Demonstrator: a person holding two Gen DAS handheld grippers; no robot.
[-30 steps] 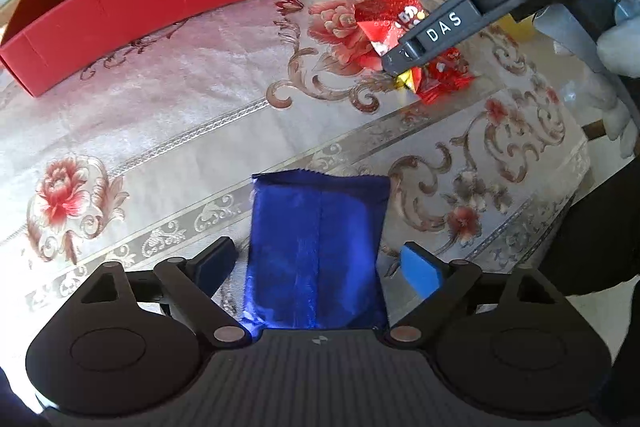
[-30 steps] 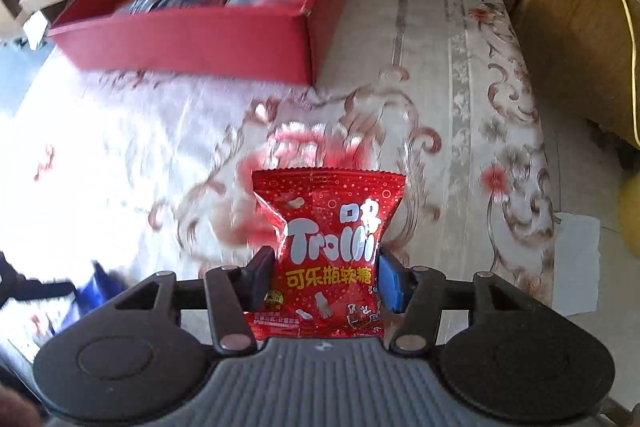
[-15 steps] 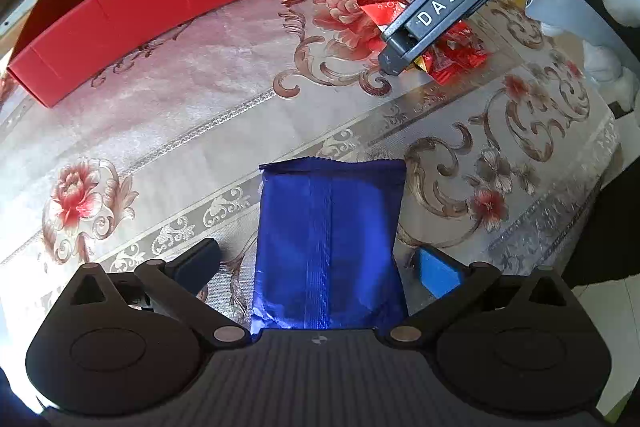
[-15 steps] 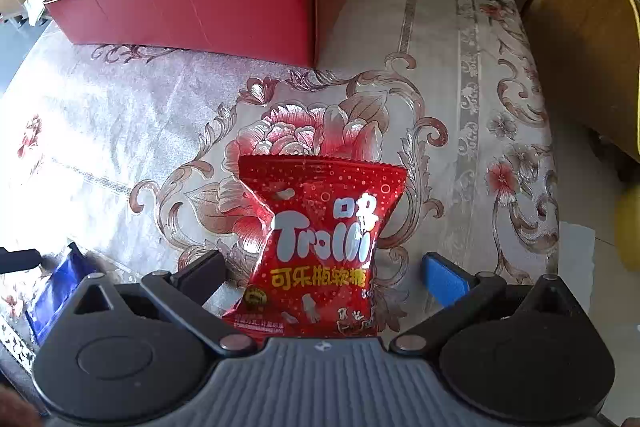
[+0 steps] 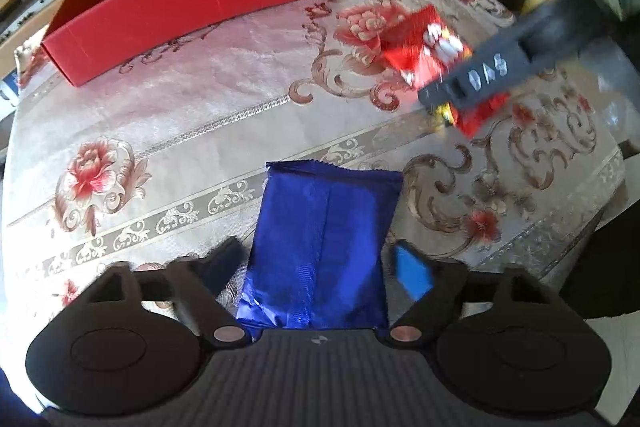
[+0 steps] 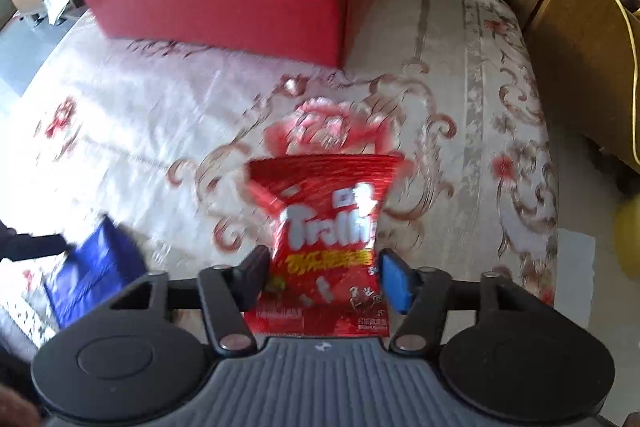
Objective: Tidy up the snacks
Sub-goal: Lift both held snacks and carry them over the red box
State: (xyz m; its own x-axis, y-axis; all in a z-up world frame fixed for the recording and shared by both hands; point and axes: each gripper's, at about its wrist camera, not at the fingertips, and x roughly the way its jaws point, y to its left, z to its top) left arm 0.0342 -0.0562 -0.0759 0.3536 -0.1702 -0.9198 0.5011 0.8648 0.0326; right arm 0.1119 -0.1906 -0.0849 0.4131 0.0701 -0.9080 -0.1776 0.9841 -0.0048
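Your left gripper is closing around the blue packet, pads just beside its edges. Your right gripper is closing, pinching the red Trolli bag.

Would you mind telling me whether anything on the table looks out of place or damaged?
Nothing looks damaged or spilled. Two packets lie outside the red box, where other snacks sit: a blue foil packet between the closing left claw fingers, and a red Trolli gummy bag between the closing right claw fingers.
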